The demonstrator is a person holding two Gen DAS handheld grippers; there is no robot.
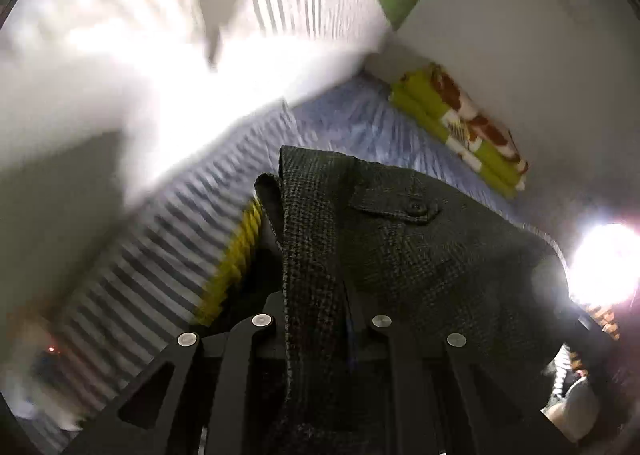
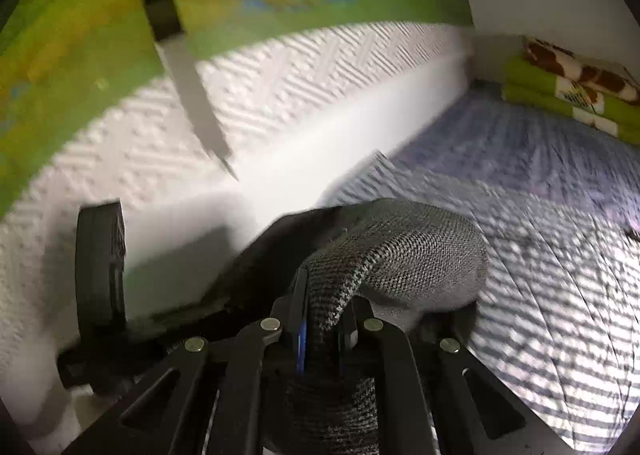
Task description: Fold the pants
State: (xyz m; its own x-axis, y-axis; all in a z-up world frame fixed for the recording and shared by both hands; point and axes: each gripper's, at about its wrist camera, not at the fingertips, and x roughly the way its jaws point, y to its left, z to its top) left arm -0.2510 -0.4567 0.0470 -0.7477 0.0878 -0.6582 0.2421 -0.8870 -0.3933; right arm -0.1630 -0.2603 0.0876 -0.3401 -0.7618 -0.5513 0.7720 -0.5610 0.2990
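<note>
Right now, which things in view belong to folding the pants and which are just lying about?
Job:
- dark checked pants
- left gripper, jaws shut on them
- right gripper, jaws shut on them

Lying about:
- folded green blanket
- striped bedsheet
- white wall

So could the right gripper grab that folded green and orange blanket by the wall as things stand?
Probably not yet. The right gripper is shut on the dark pants, so its jaws are taken. The blanket lies far across the striped bed cover, with nothing on the cover between.
</note>
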